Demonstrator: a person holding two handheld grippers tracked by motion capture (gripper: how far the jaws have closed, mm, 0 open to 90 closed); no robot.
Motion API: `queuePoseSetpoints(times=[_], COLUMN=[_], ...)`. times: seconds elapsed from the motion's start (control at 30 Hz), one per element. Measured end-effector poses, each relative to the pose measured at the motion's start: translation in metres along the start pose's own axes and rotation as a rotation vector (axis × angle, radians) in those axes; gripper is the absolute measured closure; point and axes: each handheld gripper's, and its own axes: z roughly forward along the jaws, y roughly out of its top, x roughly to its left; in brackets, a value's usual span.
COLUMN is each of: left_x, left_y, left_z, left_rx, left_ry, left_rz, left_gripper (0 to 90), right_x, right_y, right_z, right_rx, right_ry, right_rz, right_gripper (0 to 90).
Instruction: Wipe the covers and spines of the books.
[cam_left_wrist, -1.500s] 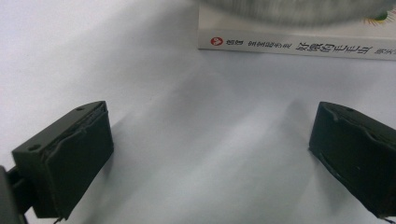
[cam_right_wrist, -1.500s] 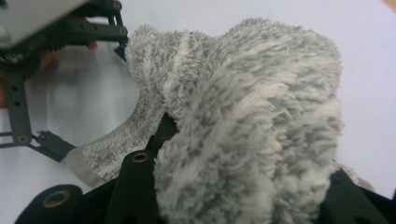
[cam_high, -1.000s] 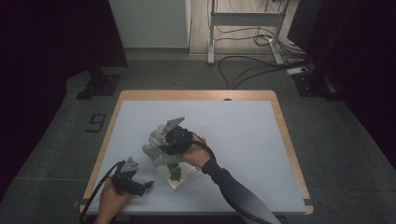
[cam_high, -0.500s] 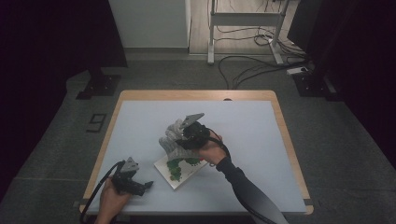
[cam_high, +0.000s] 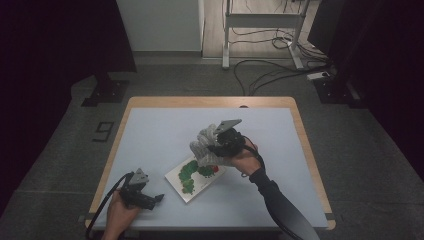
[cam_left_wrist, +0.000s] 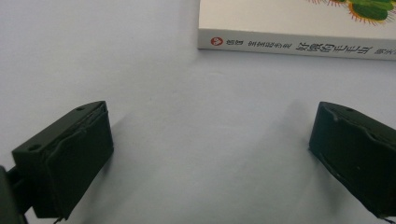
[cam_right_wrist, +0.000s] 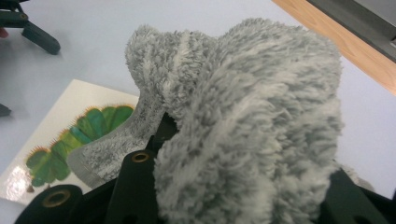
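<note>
Fluffy grey cloth (cam_high: 206, 148) bulges out of the right gripper (cam_high: 220, 146), whose jaws are clamped on it; in the right gripper view the pile (cam_right_wrist: 243, 121) swallows most of both jaws, so only dark stubs of them show at the bottom edge and the pads themselves are hidden. From above, the cloth hangs over the far corner of the picture book (cam_high: 196, 177), covering part of its cover — whether it touches the cover or floats just above it cannot be told. The book lies flat on the pale blue table top (cam_high: 160, 135), its white cover printed with a green caterpillar and a red spot beside it. In the right gripper view the book (cam_right_wrist: 70, 135) is cut off at the lower left, and the caterpillar's head end sits behind the cloth.

Just to the near left of the book, the left gripper (cam_high: 150, 199) rests low over the table with its jaws standing wide apart and nothing between them. Its own view shows bare table between the two black jaws and, beyond them, the book's spine (cam_left_wrist: 294, 46) with a small red mark and a line of print too blurred to read; the cover above it runs out of the top edge.

The right forearm, in a dark sleeve, enters from the bottom edge to the right of the book — the person beyond it is out of frame.
</note>
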Motion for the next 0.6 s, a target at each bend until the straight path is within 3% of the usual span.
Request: queuePoseSetpoints(times=[0.6], left_x=[0.0], left_y=[0.0], left_z=[0.0], left_rx=[0.001], left_ry=[0.0], left_rz=[0.0], left_gripper=[0.0], right_x=[-0.036], right_y=[-0.039], right_z=[-0.038], right_rx=[0.01], right_ry=[-0.091], right_rz=[0.077], right_gripper=[57.1])
